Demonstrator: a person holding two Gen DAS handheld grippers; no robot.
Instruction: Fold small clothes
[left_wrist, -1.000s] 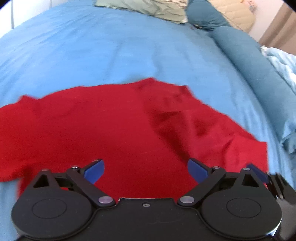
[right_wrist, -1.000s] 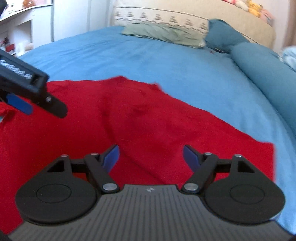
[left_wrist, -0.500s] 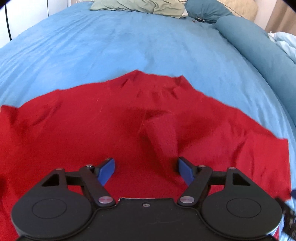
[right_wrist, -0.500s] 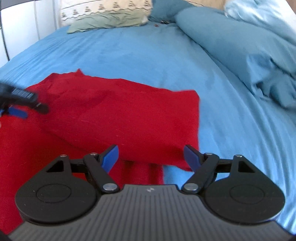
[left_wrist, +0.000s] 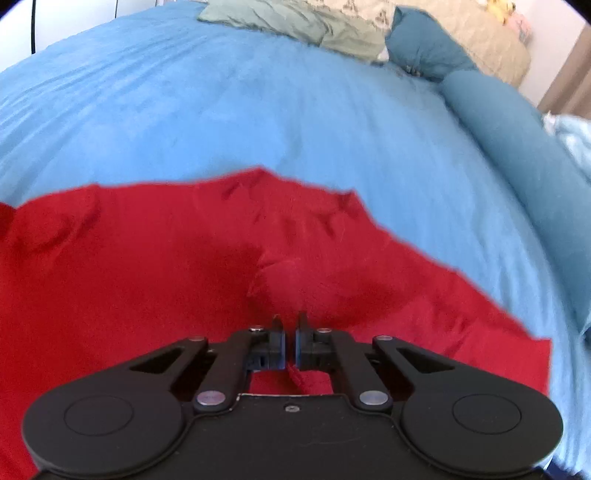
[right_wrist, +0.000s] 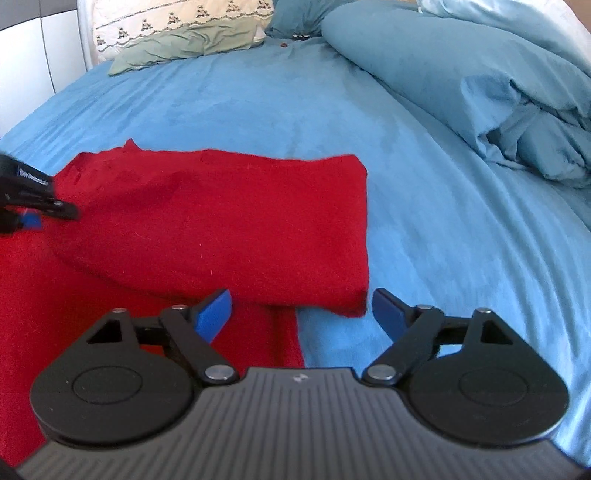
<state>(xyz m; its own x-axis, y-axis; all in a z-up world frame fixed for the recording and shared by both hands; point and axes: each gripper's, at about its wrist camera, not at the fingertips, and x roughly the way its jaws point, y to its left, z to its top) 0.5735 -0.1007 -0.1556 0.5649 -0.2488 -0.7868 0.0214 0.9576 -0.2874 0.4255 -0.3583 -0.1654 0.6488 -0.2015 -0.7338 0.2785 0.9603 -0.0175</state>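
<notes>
A red garment (left_wrist: 147, 266) lies spread on the blue bed sheet (left_wrist: 221, 110). My left gripper (left_wrist: 290, 334) is shut on a raised pinch of the red cloth near its middle. In the right wrist view the red garment (right_wrist: 221, 221) has a folded flap lying over it, with its right edge on the sheet. My right gripper (right_wrist: 301, 314) is open and empty, just above the flap's near right corner. The left gripper (right_wrist: 33, 206) shows at the far left of that view.
Pillows (left_wrist: 295, 26) lie at the head of the bed. A teal bolster (left_wrist: 517, 147) and a bunched light blue duvet (right_wrist: 498, 92) lie along the right side. Bare blue sheet (right_wrist: 443, 240) lies right of the garment.
My left gripper has closed on a pinch of the red cloth. My right gripper stays open and has shifted a little toward the flap's right corner.
</notes>
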